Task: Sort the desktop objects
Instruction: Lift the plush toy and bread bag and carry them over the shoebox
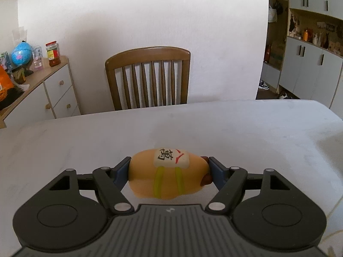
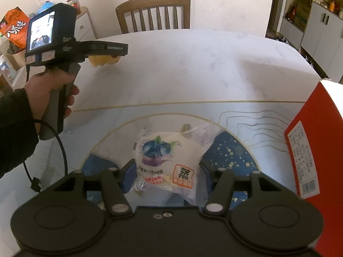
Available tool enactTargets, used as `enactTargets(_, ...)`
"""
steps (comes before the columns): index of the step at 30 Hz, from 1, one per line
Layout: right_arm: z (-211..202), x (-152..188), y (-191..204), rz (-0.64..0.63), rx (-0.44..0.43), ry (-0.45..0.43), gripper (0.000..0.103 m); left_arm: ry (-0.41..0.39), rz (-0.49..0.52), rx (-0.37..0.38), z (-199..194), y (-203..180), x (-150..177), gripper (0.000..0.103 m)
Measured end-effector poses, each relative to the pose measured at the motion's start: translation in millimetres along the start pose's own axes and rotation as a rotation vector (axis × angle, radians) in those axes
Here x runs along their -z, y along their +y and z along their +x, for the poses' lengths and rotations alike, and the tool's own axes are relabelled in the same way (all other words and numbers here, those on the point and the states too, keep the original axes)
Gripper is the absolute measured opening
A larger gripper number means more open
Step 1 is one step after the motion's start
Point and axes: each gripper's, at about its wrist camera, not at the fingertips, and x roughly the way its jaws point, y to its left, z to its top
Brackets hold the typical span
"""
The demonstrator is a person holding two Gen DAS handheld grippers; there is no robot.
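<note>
— How far along are we?

— Early, we judge: our right gripper (image 2: 166,171) pinches the blueberry snack packet (image 2: 165,160) over the table (image 2: 193,64), beside the red box (image 2: 310,145).

— And farther out?

— Our left gripper (image 1: 169,171) clamps the orange toy (image 1: 167,173) (both tilt downward) — nothing visibly sorted yet.

white marble table (image 2: 193,64), snack packet (image 2: 165,160), red box (image 2: 310,150)
</note>
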Motion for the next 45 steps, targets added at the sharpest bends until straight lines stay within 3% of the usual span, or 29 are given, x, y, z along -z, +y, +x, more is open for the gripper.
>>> enactTargets(28, -71.2, 10.9, -14.0, -0.039, -0.068, -0.076, 0.058, -0.001, -0.001, 0.145, -175.6, -33.0, 24.7, 0.075)
enactTargets(45, -122.8, 23.7, -73.8, 0.011, -0.074, -0.147, 0.058, 0.04, 0.013, 0.221, -244.0, -89.3, 37.0, 0.075)
